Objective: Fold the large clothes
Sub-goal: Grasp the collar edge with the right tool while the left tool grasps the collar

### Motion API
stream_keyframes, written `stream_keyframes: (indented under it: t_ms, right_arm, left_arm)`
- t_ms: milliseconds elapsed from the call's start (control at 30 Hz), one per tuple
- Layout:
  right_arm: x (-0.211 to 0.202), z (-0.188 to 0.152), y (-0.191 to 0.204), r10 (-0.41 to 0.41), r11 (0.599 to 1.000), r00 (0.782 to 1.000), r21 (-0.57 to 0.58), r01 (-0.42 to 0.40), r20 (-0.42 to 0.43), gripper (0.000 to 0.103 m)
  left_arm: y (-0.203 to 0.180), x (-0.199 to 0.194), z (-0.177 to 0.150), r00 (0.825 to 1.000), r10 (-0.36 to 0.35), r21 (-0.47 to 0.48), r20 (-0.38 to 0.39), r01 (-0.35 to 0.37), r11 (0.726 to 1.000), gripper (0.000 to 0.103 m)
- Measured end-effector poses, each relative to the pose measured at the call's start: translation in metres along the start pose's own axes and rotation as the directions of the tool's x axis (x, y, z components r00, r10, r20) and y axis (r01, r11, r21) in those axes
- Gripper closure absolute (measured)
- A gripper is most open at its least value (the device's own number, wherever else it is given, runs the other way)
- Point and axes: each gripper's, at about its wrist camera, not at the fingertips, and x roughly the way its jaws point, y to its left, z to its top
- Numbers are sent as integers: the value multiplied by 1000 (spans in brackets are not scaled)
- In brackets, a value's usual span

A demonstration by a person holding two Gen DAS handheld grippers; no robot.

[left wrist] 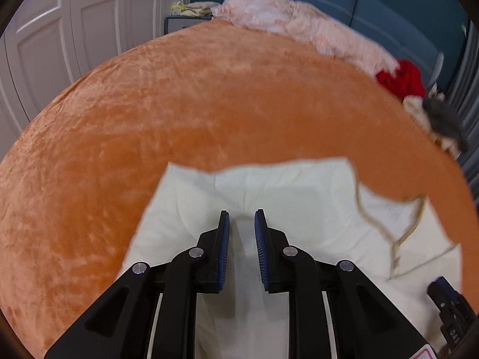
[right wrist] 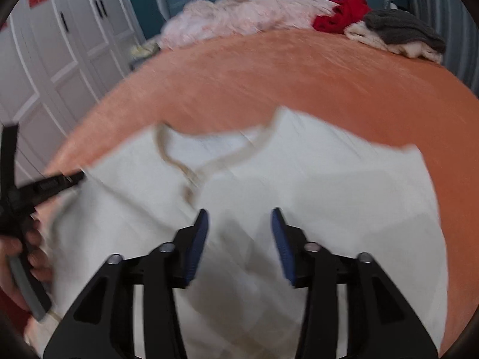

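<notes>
A large cream-white garment (left wrist: 293, 197) with a beige neckline trim (left wrist: 398, 233) lies spread on an orange bedspread (left wrist: 179, 104). My left gripper (left wrist: 242, 227) hovers over the garment near its far left part, jaws a little apart and empty. In the right wrist view the same garment (right wrist: 329, 179) fills the foreground, blurred, with its neckline (right wrist: 191, 167) at left centre. My right gripper (right wrist: 239, 224) is open above the cloth and holds nothing. The left gripper (right wrist: 80, 176) shows at the left edge, held by a hand. The right gripper's tip (left wrist: 446, 290) shows at the lower right of the left view.
A pink blanket (left wrist: 299, 18) lies at the bed's far end before a blue headboard (left wrist: 389, 9). A red garment (right wrist: 344, 15) and a grey-and-cream pile (right wrist: 398, 33) sit at the far right corner. White wardrobe doors (left wrist: 74, 30) stand left of the bed.
</notes>
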Motion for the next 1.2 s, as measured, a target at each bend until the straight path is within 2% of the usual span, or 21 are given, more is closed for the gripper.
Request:
stream_keyframes:
  t_ms: [67, 133, 200, 333, 433, 467, 500, 533, 633, 700, 900, 1033, 1200]
  right_arm:
    - [11, 26, 22, 67, 997, 998, -27, -67, 9, 49]
    - [34, 47, 43, 164, 986, 986, -27, -164, -32, 47]
    - [59, 61, 58, 216, 976, 974, -11, -218, -63, 47]
    - [112, 76, 78, 224, 975, 964, 24, -223, -144, 47]
    - [138, 75, 80, 249, 968, 950, 74, -239, -191, 49]
    - [143, 73, 81, 262, 964, 944, 85, -250, -201, 67]
    - [148, 71, 84, 301, 953, 929, 86, -289, -215, 82]
    - [146, 69, 89, 295, 955, 930, 64, -288, -221, 101]
    - [128, 71, 88, 282, 958, 948, -3, -285, -146, 102]
    - [123, 73, 81, 268, 963, 956, -5, -271, -122, 103]
    - [152, 57, 96, 118, 985, 978, -103, -137, -170, 103]
    - [157, 50, 102, 75, 985, 985, -143, -97, -155, 103]
    - [159, 44, 99, 73, 986, 988, -142, -92, -134, 103]
  left_arm:
    - [10, -1, 15, 1000, -28, -45, -1, 28, 999, 84]
    - [21, 5, 27, 999, -44, -94, -15, 43, 995, 84]
    - [33, 19, 35, 998, -43, -135, -44, 36, 990, 84]
    - [44, 49, 32, 994, -39, -141, -104, 24, 990, 84]
    - [41, 55, 24, 996, -23, -114, -82, 13, 993, 84]
    - [40, 56, 21, 998, -10, -96, -65, 3, 995, 84]
    - [38, 58, 18, 998, 0, -82, -56, -5, 997, 84]
    - [36, 59, 16, 999, 11, -67, -47, -14, 998, 83]
    - [33, 60, 11, 999, 38, -38, -20, -38, 999, 82]
    - [31, 62, 9, 999, 42, -28, -3, -42, 999, 82]
    - [29, 65, 4, 998, 65, -7, 26, -65, 998, 81]
    - [26, 68, 1, 996, 83, 8, 44, -83, 996, 81]
    - [26, 69, -3, 993, 94, 15, 69, -95, 995, 81]
